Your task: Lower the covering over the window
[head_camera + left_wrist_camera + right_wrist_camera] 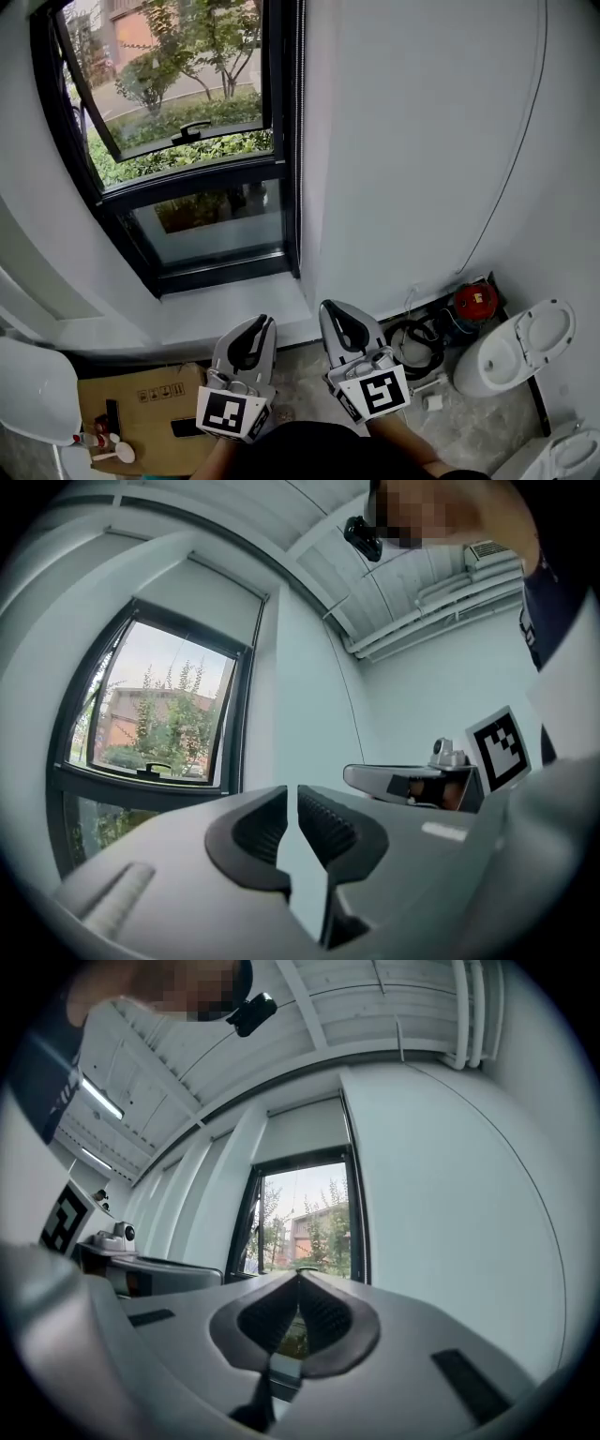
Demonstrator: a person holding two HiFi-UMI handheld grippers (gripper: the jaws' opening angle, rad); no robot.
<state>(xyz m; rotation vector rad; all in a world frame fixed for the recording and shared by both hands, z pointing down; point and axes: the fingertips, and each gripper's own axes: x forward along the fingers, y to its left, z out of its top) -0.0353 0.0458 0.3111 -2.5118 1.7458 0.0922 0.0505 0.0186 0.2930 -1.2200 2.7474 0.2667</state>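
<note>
Grey left gripper (264, 322), grey right gripper (329, 308), black-lined jaws, checkered marker cubes (230, 413)

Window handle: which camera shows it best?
The head view: the black window handle stands out sharp and unobstructed. The left gripper view shows it only as a tiny dark shape at the pane's bottom. In the right gripper view I cannot make it out.

Glossy glass window (211, 220), matt black frame (202, 184), smooth white wall (403, 141), cardboard box (141, 405)

Unfinished storage room, loose toilet bowl (514, 349), cardboard box (141, 405), coiled cable (434, 330)
</note>
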